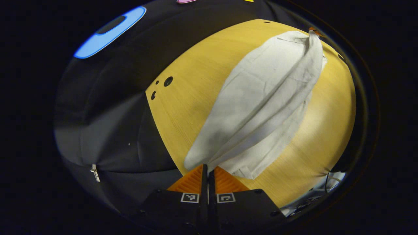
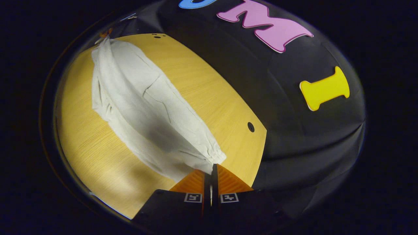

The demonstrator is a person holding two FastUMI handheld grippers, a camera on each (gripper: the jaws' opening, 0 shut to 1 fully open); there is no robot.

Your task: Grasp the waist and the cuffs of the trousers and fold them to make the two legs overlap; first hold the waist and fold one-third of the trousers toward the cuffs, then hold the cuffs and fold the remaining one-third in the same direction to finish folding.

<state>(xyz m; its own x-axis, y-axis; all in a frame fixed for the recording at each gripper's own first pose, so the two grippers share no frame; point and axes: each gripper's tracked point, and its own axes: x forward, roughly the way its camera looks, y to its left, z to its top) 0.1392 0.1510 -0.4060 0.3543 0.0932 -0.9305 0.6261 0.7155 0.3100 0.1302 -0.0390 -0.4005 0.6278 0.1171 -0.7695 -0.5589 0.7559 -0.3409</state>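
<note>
Two grippers are each pinching one end of the white trousers (image 1: 261, 98) over the yellow wooden table (image 1: 196, 81).

From the left gripper view, the left gripper (image 1: 207, 169) is squeezing its fingers together on a smooth end of the cloth. That end has no gathers, so it is hard to tell if it is the waist or a cuff. The trousers are stretching away from it toward the far side of the table, and one long fold is running down the middle. A second layer of cloth is peeking out under the top one on the right. This view is also showing a few dark round holes (image 1: 168, 81) near the table's edge and a small metal clip (image 1: 95, 172) on the black cloth wall (image 1: 107, 130).

From the right gripper view, the right gripper (image 2: 212, 171) is pressing its fingers together on a bunched, gathered end of the trousers (image 2: 143, 107). Here the cloth is looking more wrinkled, with seams showing. One round hole (image 2: 250, 127) is sitting near the table's (image 2: 91, 150) right edge.
</note>
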